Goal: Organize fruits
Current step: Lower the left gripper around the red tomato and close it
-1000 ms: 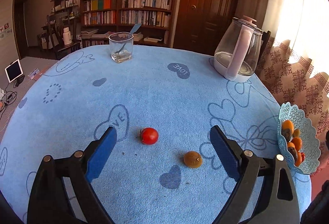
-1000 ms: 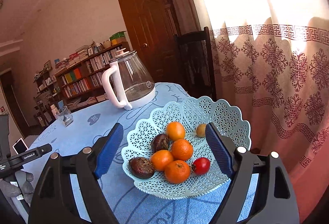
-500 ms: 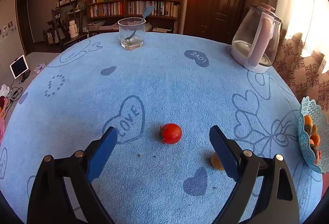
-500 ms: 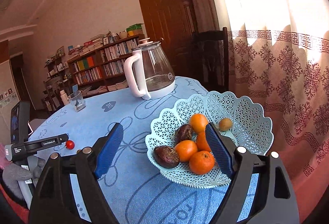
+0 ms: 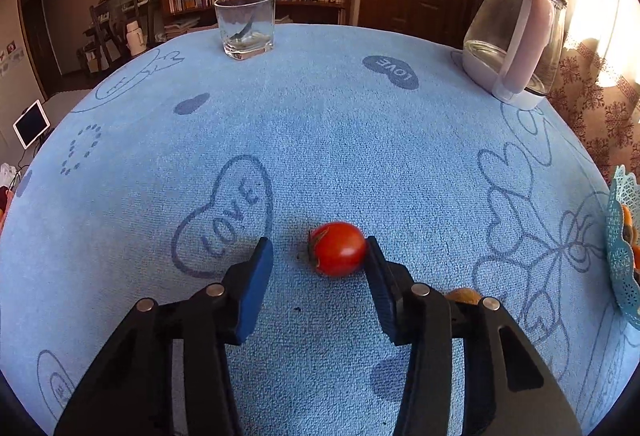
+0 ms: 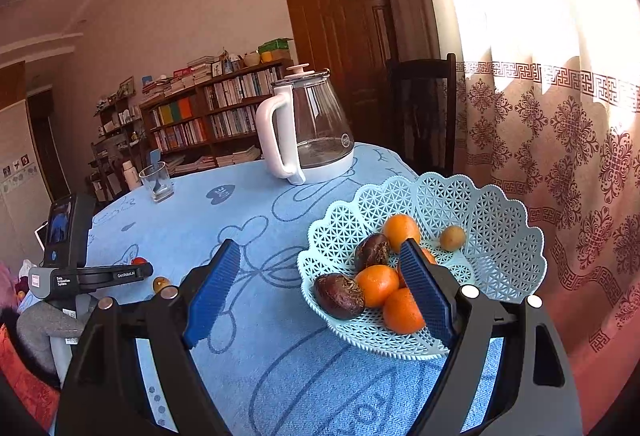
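Note:
A red tomato (image 5: 337, 248) lies on the blue tablecloth (image 5: 320, 139) between the jaws of my left gripper (image 5: 316, 256). The right pad touches it and the left pad stands apart, so the gripper is open. A small brown fruit (image 5: 463, 295) lies just right of it, half hidden behind the right finger. A pale blue lattice basket (image 6: 480, 211) holds several oranges (image 6: 376, 284) and dark fruits (image 6: 339, 295). My right gripper (image 6: 320, 276) is open and empty, above the table beside the basket. The left gripper also shows in the right wrist view (image 6: 92, 274).
A glass kettle (image 6: 308, 131) with a white handle stands at the far side of the table. A drinking glass with a spoon (image 5: 245, 24) stands at the far edge. A dark chair (image 6: 424, 107) and a patterned curtain (image 6: 560, 123) are behind the basket. The basket rim (image 5: 620, 248) shows at the right.
My left gripper has come down around the tomato and its jaws have narrowed onto it. My right gripper has swung left, away from the basket.

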A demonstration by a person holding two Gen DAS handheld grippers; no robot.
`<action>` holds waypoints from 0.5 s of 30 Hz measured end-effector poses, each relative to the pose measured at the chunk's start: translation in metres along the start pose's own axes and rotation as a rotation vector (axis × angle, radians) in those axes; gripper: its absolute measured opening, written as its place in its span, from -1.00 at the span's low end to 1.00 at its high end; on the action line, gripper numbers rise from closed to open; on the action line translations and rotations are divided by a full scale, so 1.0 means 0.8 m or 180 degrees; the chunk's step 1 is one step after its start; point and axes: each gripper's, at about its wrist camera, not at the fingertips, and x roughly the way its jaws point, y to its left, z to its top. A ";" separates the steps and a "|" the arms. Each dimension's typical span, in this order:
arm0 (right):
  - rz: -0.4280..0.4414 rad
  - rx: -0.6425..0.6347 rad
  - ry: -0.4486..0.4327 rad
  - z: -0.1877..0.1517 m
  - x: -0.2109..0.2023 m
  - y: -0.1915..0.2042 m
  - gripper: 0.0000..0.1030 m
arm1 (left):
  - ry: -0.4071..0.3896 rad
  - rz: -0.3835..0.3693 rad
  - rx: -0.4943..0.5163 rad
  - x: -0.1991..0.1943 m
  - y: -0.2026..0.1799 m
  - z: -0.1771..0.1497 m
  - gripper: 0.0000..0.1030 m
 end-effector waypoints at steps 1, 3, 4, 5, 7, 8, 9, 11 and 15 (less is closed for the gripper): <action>0.0006 -0.0008 0.0006 -0.001 0.001 0.001 0.62 | -0.0006 -0.0016 -0.0004 0.000 0.000 0.000 -0.18; 0.0020 -0.0030 0.0020 -0.002 0.001 0.004 0.62 | -0.0015 -0.0040 -0.0002 0.001 0.001 0.000 -0.27; 0.0031 -0.0045 0.0027 -0.002 0.002 0.006 0.62 | -0.0023 -0.0062 0.0000 0.000 0.001 0.000 -0.31; 0.0043 -0.0064 0.0035 -0.004 0.003 0.008 0.62 | -0.0034 -0.0086 -0.0001 -0.001 0.001 0.000 -0.36; 0.0064 -0.0104 0.0053 -0.006 0.004 0.012 0.62 | -0.0049 -0.0128 -0.0023 -0.003 0.003 0.000 -0.37; 0.0076 -0.0121 0.0061 -0.007 0.004 0.015 0.62 | -0.0055 -0.0148 -0.0044 -0.004 0.004 -0.001 -0.37; 0.0087 -0.0136 0.0068 -0.008 0.005 0.016 0.62 | -0.0061 -0.0165 -0.0065 -0.005 0.006 -0.001 -0.38; 0.0104 -0.0164 0.0087 -0.009 0.006 0.019 0.62 | -0.0074 -0.0191 -0.0093 -0.008 0.008 -0.001 -0.38; 0.0145 -0.0255 0.0122 -0.013 0.008 0.029 0.62 | -0.0107 -0.0218 -0.0125 -0.017 0.011 -0.003 -0.39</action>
